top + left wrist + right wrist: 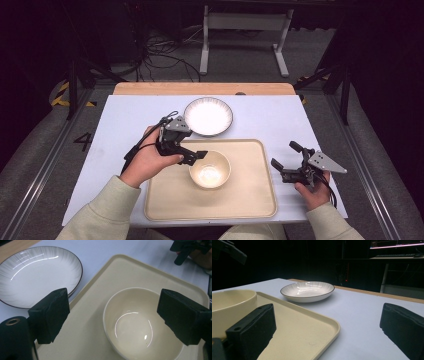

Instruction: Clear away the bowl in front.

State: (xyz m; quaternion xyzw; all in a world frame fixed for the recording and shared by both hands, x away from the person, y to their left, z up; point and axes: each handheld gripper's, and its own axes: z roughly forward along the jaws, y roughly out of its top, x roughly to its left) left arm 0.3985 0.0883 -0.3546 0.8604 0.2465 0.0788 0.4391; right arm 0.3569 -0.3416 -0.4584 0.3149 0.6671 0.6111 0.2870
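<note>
A cream bowl [210,169] is seen standing upright on a beige tray [250,200], toward the tray's left half, with nothing inside it. The left tool [199,156] is held just above the bowl's left rim, its jaws spread wide and nothing pinched between them; in the left gripper view the bowl lies between and below the two black pads [51,315]. The right tool [285,162] is kept off the tray's right edge, low over the table [125,120], its jaws likewise spread and empty. A white plate with a dark rim [208,116] is set on the table just beyond the tray, apart from the bowl. The bowl is judged to be glazed ceramic: stiff, fairly light, smooth enough to slip, and liable to chip if dropped. A hold is best taken across the rim wall, one pad inside and one outside, and closed firmly before any lift.
</note>
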